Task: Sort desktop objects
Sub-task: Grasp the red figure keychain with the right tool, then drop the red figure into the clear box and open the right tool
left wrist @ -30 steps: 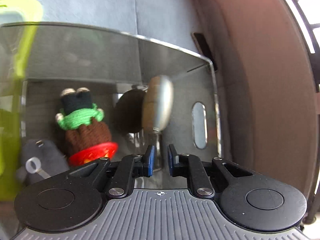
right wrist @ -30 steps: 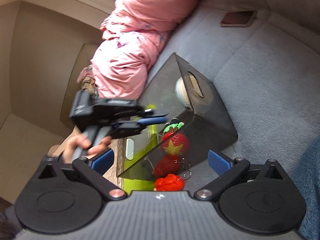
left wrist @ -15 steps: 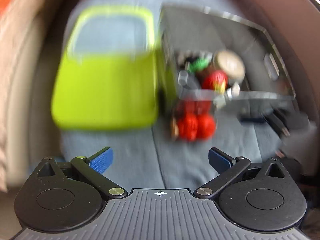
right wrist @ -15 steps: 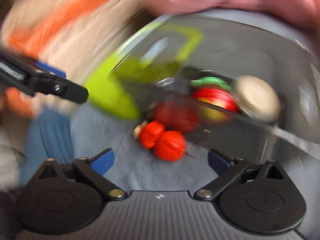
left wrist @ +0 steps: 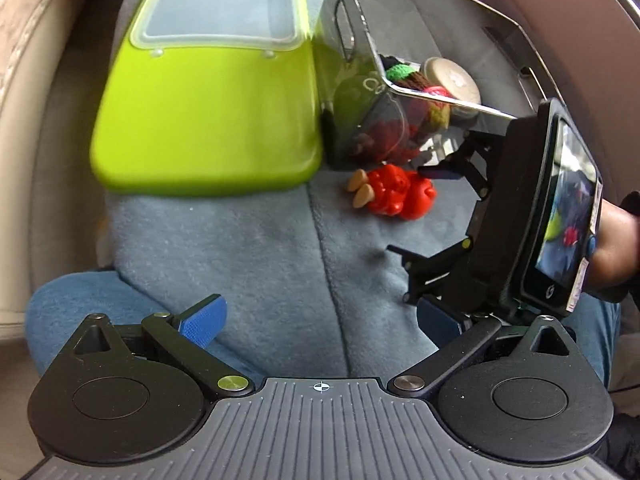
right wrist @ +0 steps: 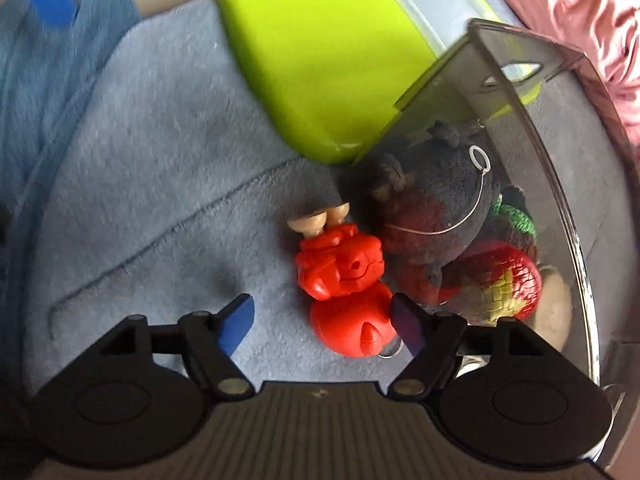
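Grey-blue plush fabric (left wrist: 248, 248), soft like a sofa cushion with a seam running through it, is filling the middle of both views and is carrying everything. A lime-green container (left wrist: 208, 108) with a clear lid is lying in the upper left of the left wrist frame, touching the smoky transparent box (left wrist: 440, 40) to its right. Inside the box, a dark plush toy (right wrist: 436, 208), a knitted strawberry (right wrist: 500, 280) and a round beige object (left wrist: 452, 80) are sitting crowded together. A red toy figure (right wrist: 344, 284) is lying on the fabric just outside the box, close against its wall. The right tongs (right wrist: 324, 320) are standing wide apart around the lower part of this figure, and I cannot tell if a pad is touching it. The left tongs (left wrist: 320, 320) are also spread wide, holding nothing, low in the frame above the fabric. Pink clothing (right wrist: 580, 20) is showing in the upper right of the right wrist frame, and blue denim (left wrist: 76, 312) at the lower left of the other.
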